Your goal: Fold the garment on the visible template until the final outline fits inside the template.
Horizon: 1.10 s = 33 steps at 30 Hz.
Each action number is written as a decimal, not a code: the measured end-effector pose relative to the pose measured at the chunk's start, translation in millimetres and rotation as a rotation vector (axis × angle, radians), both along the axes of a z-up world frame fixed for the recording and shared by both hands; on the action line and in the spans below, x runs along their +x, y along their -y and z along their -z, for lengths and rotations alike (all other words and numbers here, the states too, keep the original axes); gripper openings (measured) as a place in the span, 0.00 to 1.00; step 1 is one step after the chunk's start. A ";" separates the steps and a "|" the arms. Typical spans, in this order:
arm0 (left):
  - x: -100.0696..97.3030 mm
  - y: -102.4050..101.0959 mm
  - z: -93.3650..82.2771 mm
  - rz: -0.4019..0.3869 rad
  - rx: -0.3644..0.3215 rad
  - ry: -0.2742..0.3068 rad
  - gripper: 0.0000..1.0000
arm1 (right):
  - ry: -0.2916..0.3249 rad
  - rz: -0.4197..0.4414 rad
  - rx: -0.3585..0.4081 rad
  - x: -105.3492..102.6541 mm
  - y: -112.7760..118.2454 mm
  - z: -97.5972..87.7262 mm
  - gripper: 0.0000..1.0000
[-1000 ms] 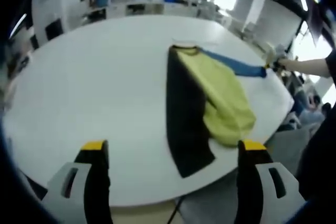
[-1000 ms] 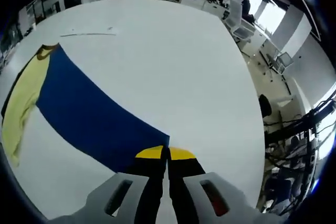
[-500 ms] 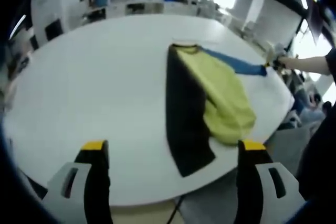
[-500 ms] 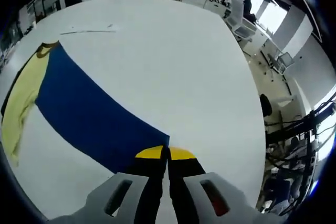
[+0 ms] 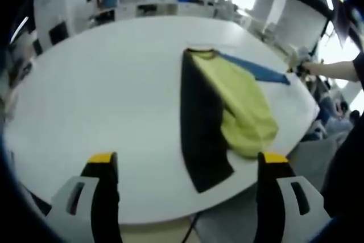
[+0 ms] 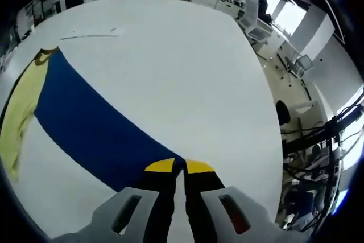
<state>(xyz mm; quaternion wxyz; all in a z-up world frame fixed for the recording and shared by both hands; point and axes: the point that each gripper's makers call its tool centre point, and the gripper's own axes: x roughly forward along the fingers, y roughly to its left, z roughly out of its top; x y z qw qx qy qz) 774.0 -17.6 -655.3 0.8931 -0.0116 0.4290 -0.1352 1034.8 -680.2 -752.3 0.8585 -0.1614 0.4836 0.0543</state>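
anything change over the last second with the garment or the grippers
Very little. The right gripper stays shut on the tip of the blue sleeve, which it holds stretched out from the garment's yellow body; its view has shifted slightly, so the hand moved a bit. The left gripper stays open above the table, and the black part lies as before.

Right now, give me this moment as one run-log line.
right gripper: shut on blue sleeve, stretched out | left gripper: open, off table | garment: partly folded
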 end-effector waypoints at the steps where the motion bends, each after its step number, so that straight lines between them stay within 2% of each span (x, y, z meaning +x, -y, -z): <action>1: -0.2 0.3 0.1 0.001 0.000 -0.001 0.98 | 0.002 0.000 -0.002 -1.5 -0.4 -1.8 0.05; 10: 4.2 2.7 -5.7 0.012 -0.005 0.018 0.98 | 0.025 0.015 0.004 -7.2 3.0 -13.8 0.08; 14: 5.1 3.9 -9.2 0.019 -0.008 0.030 0.98 | 0.059 0.008 0.016 -7.0 -4.5 -27.1 0.12; 15: 5.4 4.2 -10.6 0.021 -0.011 0.035 0.98 | 0.082 0.004 0.029 -10.3 -14.2 -37.8 0.13; 19: 4.7 4.7 -12.9 0.028 -0.012 0.043 0.98 | 0.117 -0.009 0.054 -18.8 -33.8 -57.3 0.17; 27: -1.8 7.6 -13.6 0.043 -0.033 0.057 0.98 | 0.155 -0.064 0.089 -40.9 -71.7 -87.4 0.25; 30: -1.4 7.7 -15.1 0.046 -0.046 0.068 0.98 | 0.167 -0.107 0.093 -49.9 -86.0 -98.5 0.29; 33: -0.9 7.8 -16.5 0.050 -0.055 0.079 0.98 | 0.187 -0.178 0.054 -58.0 -97.5 -112.1 0.34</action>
